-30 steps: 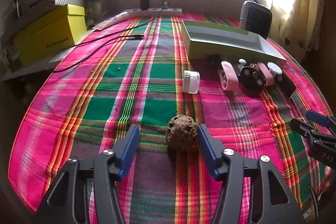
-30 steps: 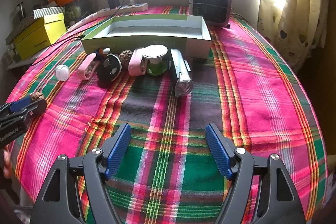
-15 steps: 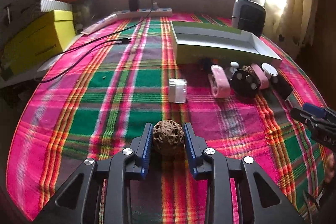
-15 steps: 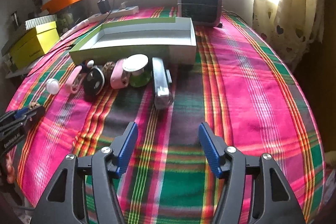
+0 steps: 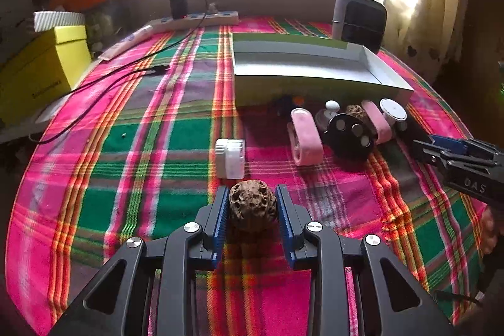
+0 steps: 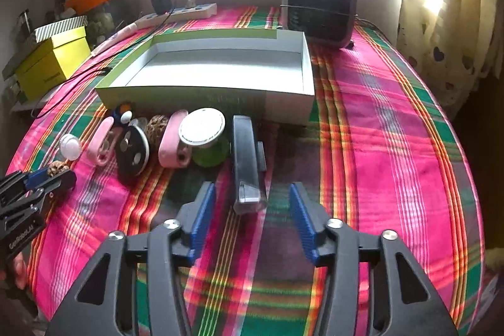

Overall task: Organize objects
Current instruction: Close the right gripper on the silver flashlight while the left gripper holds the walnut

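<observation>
Left gripper (image 5: 252,207) fingers clamp a walnut (image 5: 252,205), lower centre. Right gripper (image 6: 252,210) fingers are closing around the stapler (image 6: 247,159) end, not touching.

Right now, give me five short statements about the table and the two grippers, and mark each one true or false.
1. The left gripper has its jaws shut on the walnut. True.
2. The green-and-white box already holds several items. False: it is empty.
3. The right gripper holds the black stapler. False: its jaws are closing with the stapler's near end between them, but the pads are not on it yet.
4. A second walnut lies in the row in front of the box. True.
5. The white jar stands upright. False: it lies on its side.
</observation>
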`<state>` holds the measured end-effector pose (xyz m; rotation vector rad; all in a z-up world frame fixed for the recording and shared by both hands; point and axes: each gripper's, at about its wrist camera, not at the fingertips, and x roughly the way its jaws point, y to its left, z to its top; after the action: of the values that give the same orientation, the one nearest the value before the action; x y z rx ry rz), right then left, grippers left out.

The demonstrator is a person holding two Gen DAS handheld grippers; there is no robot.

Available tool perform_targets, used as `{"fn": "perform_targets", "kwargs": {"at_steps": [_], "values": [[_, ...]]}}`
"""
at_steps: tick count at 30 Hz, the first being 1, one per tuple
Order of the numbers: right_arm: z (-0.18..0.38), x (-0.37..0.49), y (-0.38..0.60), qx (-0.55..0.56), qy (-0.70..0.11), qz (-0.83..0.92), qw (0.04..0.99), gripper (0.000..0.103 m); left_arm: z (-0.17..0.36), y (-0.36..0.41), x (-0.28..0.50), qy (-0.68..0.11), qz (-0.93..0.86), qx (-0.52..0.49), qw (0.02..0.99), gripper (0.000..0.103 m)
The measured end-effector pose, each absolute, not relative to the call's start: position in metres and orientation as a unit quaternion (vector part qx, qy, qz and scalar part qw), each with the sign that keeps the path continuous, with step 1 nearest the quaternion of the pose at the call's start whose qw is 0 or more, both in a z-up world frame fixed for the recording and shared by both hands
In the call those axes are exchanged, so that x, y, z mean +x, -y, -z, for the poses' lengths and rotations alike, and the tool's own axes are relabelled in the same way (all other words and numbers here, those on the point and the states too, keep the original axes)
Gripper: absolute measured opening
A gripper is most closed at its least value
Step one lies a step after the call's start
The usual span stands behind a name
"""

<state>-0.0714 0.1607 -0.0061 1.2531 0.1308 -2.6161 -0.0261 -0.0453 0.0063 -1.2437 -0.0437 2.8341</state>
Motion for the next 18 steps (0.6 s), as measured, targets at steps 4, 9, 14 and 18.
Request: {"fn": "perform_targets", "kwargs": {"at_steps": [4,9,14,18], "values": [[0.008,-0.081,-0.16,0.435,-0.046,0.891,0.123,0.039,-0.007,0.041,-0.03,0.012,-0.914,-0.405,0.03,0.027],[0.007,-0.088,-0.162,0.435,-0.044,0.89,0.126,0.03,-0.008,0.038,-0.036,0.017,-0.911,-0.411,0.038,0.027],[0.007,-0.093,-0.163,0.435,-0.044,0.89,0.129,0.025,-0.01,0.035,-0.041,0.02,-0.909,-0.415,0.046,0.027],[0.007,-0.094,-0.165,0.435,-0.042,0.89,0.132,0.025,-0.01,0.031,-0.045,0.018,-0.908,-0.416,0.047,0.027]]}}
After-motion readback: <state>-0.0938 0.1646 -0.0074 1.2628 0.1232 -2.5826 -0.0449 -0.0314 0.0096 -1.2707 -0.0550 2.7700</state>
